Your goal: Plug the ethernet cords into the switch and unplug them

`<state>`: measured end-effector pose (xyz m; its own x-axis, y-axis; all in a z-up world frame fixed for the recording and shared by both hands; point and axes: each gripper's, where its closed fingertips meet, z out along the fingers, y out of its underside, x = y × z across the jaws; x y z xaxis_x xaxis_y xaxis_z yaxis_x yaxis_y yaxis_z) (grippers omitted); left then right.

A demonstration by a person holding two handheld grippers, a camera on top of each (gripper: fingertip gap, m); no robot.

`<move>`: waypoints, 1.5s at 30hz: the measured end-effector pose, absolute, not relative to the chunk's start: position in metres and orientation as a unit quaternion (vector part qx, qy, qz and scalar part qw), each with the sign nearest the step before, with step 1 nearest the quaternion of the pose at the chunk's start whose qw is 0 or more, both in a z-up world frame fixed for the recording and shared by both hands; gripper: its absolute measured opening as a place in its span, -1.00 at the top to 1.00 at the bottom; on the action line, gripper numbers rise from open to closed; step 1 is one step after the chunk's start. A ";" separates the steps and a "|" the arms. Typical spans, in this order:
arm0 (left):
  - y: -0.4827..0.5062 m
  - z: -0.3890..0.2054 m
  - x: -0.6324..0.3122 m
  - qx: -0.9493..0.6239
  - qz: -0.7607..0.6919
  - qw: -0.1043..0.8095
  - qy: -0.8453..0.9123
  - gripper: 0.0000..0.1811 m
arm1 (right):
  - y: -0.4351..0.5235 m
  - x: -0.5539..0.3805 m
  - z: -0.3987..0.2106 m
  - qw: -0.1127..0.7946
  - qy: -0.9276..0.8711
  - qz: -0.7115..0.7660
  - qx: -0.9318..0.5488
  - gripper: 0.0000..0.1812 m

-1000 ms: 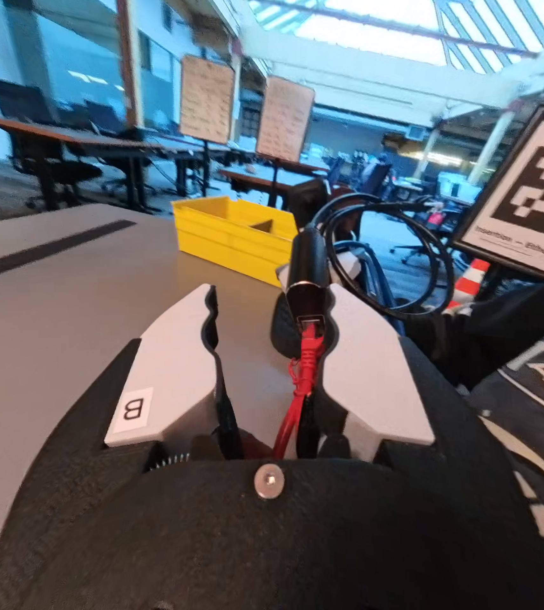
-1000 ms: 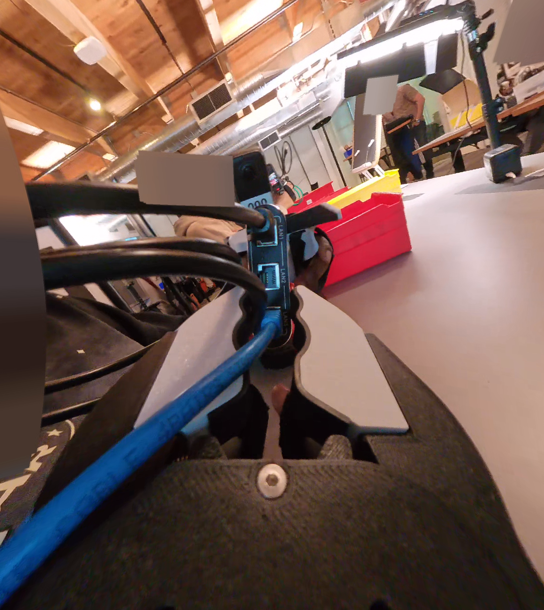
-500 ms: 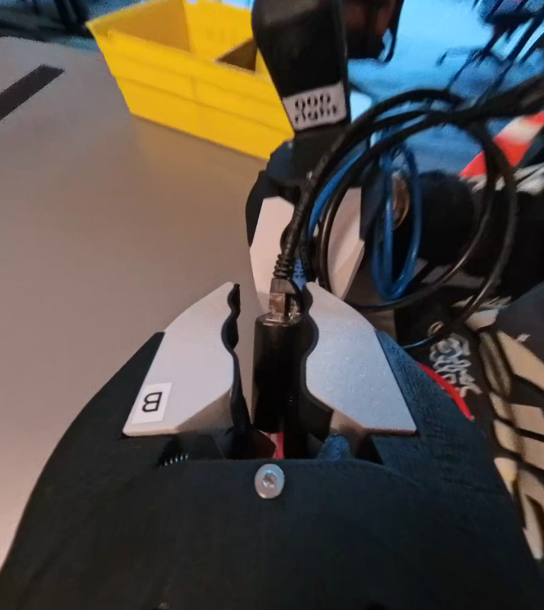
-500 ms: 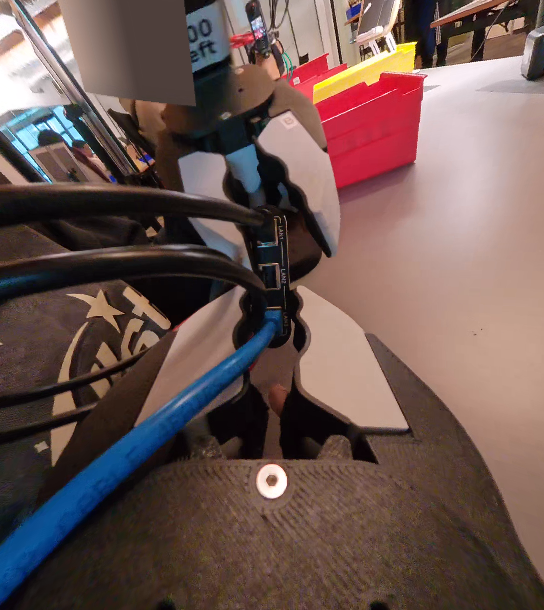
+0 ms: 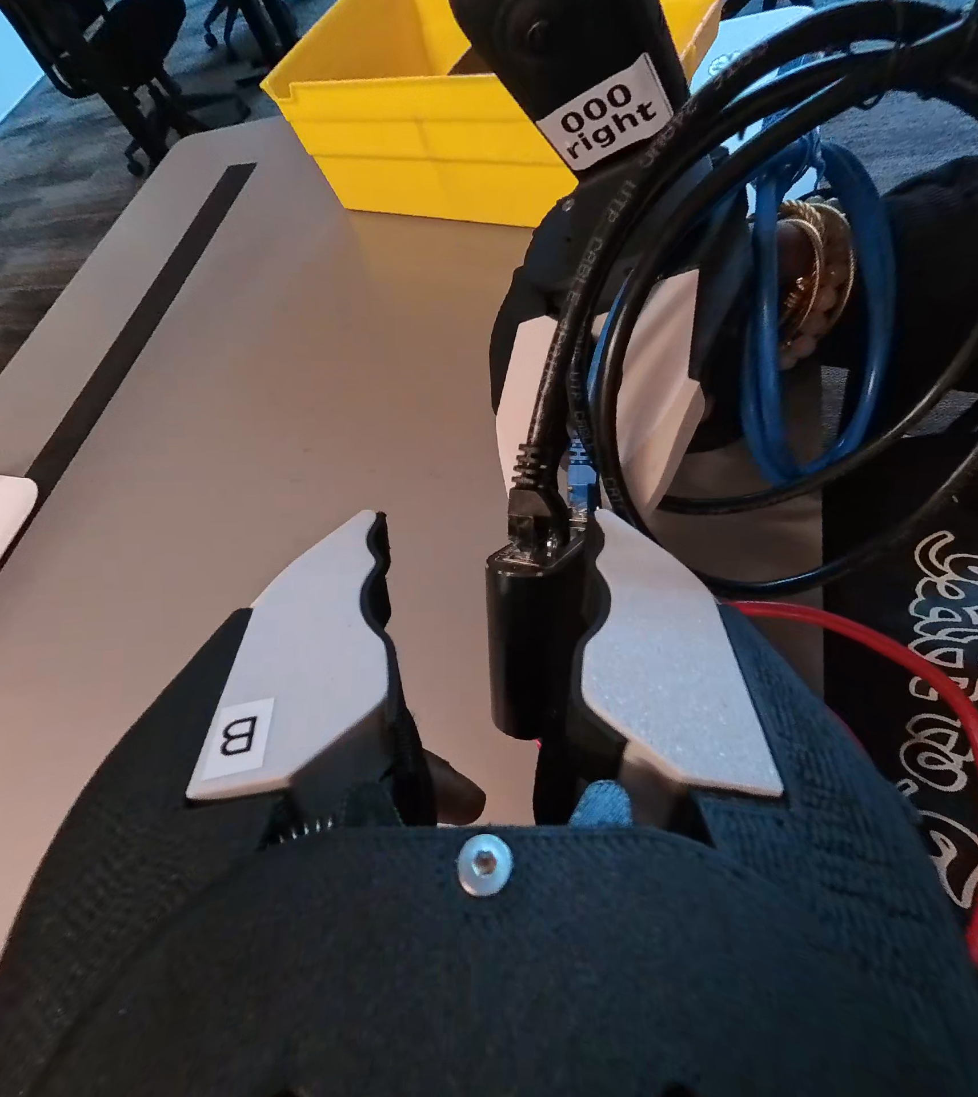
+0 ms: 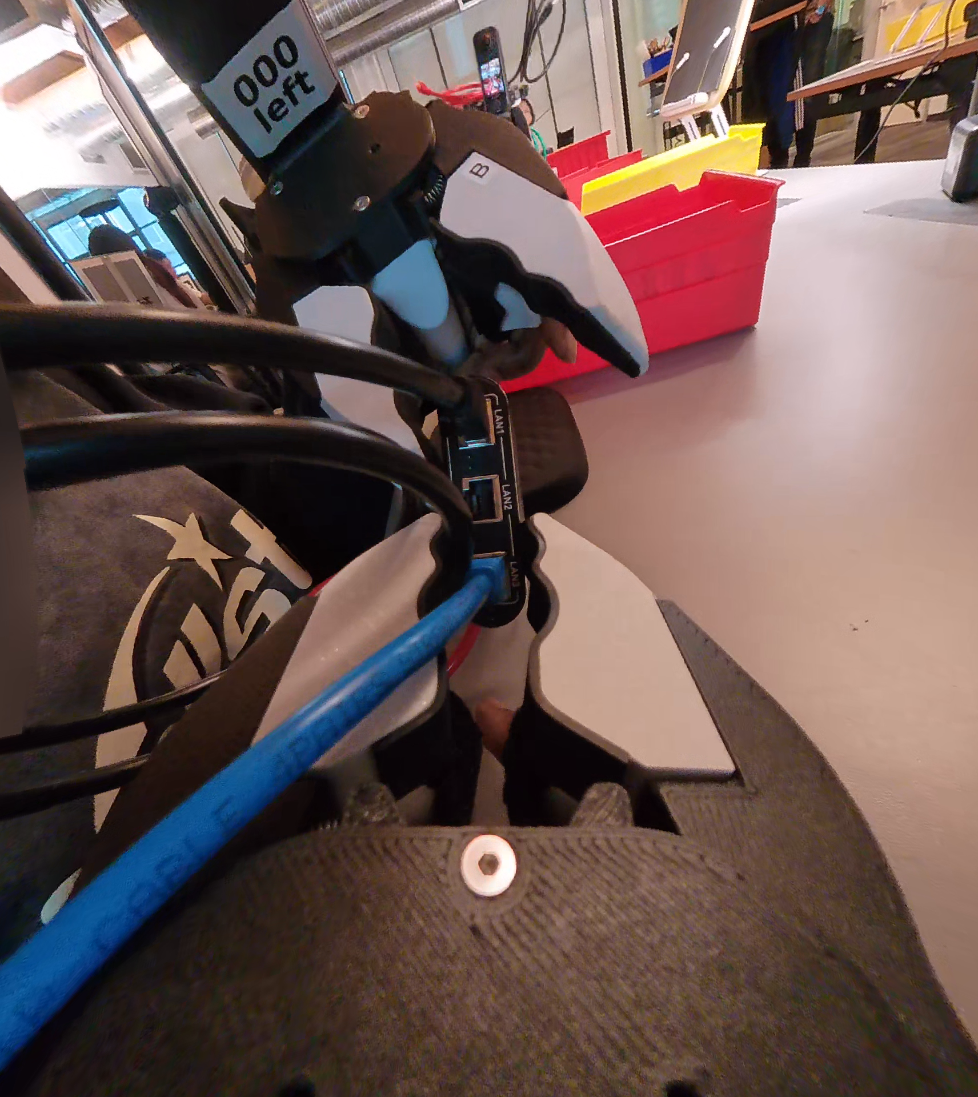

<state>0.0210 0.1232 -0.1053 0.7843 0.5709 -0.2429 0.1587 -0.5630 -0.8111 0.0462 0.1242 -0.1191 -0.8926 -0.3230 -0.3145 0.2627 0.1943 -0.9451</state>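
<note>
Left wrist view: how does the switch (image 5: 528,629) look there?

— A small black block with rounded edges, standing on end between the left gripper (image 5: 489,522) fingers (image 5: 320,641). Those fingers are spread wide. The block leans on the inner edge of one, and the other is well clear of it, so nothing is clamped.

— And the cords?

— A black cord (image 5: 540,415) and a blue cord (image 5: 759,356) go into its far end side by side. Both loop away toward the person's dark printed shirt (image 5: 949,653). A red cord (image 5: 973,712) arcs out from under the block on that same side.

— What does the right wrist view add?

— The port face: glossy black with three sockets in a column and thin white outlines. The black cord sits in the top socket, the middle one is empty, and the blue cord fills the bottom one.

— Who holds it?

— The right gripper (image 6: 486,534). Its fingers (image 6: 605,653) are pressed together on the lower end of the switch, right at the blue plug. The left gripper hangs above the upper end, and I cannot tell whether it touches there.

— Where is all this?

— Above the near edge of the grey counter (image 5: 237,415). A yellow bin (image 5: 415,148) stands farther back, and a red bin (image 6: 682,255) shows in the right wrist view.
</note>
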 end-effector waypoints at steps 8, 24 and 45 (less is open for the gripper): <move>0.124 -0.106 0.022 -0.848 0.245 0.417 -0.217 0.30 | 0.125 0.047 -0.119 0.228 0.738 -0.635 -0.023 0.75; 0.117 -0.070 0.030 -0.760 0.176 0.610 -0.140 0.24 | 0.134 0.045 -0.090 0.112 0.671 -0.727 -0.093 0.75; 0.104 -0.069 0.028 -0.710 0.242 0.655 -0.087 0.70 | 0.155 -0.027 -0.048 -0.108 0.590 -0.800 0.024 -0.32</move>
<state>0.0284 0.1045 -0.0687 0.8674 0.4411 -0.2304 -0.1938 -0.1270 -0.9728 -0.0266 0.1549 -0.0478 -0.9756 0.2008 0.0893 -0.1448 -0.2814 -0.9486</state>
